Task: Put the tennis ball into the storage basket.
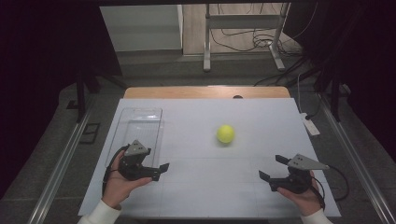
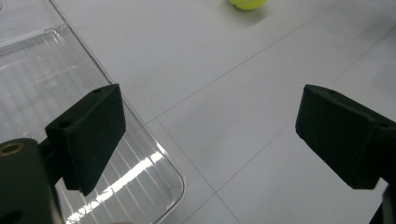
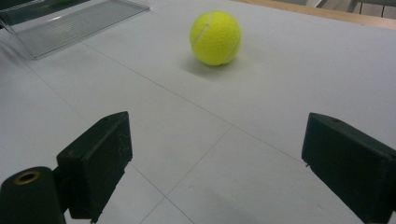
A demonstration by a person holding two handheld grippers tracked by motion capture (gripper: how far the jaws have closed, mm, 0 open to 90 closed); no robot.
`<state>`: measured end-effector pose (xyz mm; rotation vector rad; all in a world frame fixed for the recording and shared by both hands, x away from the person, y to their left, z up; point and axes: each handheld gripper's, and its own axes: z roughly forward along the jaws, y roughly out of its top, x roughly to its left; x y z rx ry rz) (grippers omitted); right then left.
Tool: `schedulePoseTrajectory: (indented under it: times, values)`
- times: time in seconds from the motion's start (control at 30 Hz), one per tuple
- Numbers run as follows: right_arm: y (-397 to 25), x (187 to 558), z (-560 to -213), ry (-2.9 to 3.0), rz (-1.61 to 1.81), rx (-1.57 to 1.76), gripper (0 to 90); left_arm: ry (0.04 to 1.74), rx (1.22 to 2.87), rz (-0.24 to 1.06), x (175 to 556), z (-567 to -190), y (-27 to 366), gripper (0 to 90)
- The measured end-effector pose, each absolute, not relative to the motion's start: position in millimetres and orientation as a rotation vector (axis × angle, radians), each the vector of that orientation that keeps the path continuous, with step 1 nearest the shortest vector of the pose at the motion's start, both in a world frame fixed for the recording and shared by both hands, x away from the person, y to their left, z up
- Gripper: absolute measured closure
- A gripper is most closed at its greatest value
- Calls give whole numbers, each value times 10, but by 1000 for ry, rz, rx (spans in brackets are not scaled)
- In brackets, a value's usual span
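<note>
Your left gripper (image 1: 158,169) sits at 8 o'clock on the white table (image 1: 261,116), jaws spread wide with nothing between them, beside the near end of the clear plastic tray (image 1: 140,122). The tray's long axis runs from 6 toward 12 o'clock. Your right gripper (image 1: 272,167) rests at 4 o'clock, jaws likewise apart and holding nothing. The yellow tennis ball (image 1: 225,134) lies just past table centre, well apart from both grippers, its white seam (image 3: 203,29) facing your right gripper.
</note>
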<state>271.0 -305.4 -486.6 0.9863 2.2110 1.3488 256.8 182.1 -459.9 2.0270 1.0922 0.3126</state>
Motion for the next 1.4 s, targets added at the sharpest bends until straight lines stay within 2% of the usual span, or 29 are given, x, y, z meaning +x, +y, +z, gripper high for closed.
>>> schedulePoseTrajectory:
  times: [1.4]
  values:
    - [-3070,2700,-4877,2207,1332,988,96,1027,2123,333,2956,-4312,1275,107]
